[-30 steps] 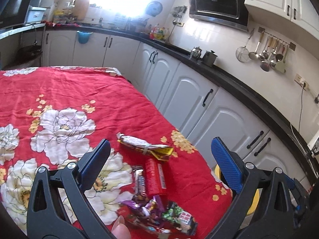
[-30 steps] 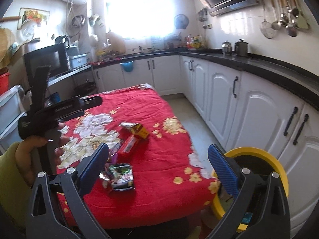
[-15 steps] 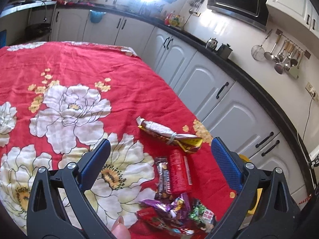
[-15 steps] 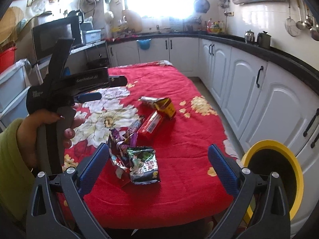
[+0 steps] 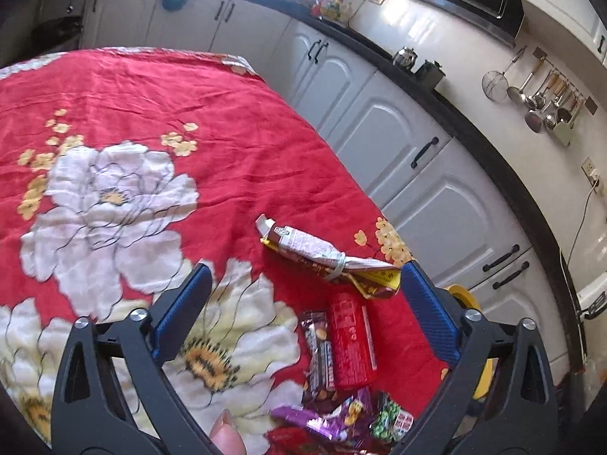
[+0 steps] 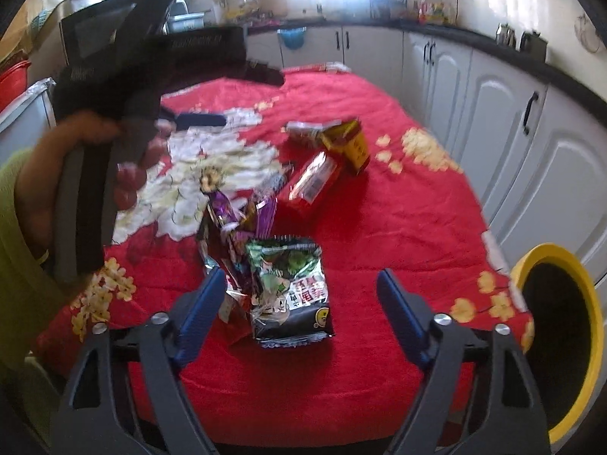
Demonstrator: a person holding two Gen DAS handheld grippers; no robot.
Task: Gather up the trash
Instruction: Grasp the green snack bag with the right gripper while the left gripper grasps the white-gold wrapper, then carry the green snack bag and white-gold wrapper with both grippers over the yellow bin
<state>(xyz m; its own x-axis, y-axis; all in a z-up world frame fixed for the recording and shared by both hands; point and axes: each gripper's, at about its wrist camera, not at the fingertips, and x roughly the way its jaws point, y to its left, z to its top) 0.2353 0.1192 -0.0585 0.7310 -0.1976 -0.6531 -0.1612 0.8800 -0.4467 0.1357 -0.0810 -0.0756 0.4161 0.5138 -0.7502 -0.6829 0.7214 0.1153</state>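
Grippers nearer wrappers (image 6: 288,284), red tablecloth (image 5: 189,94)

Cloth: a red tablecloth (image 5: 125,87) with large white flowers covered the bench, filling the left half of the left wrist view.
Cabinets: white cabinet doors (image 5: 447,204) with dark handles ran diagonally down the right side.
Worktop: a black worktop (image 5: 493,144) topped them.
Utensils: ladles and a strainer (image 5: 546,98) hung on the wall, upper right.
Oven: a dark microwave (image 6: 98,30) stood at upper left of the right wrist view.
Kettle: a small metal kettle (image 5: 405,55) sat on the worktop, upper centre-right.
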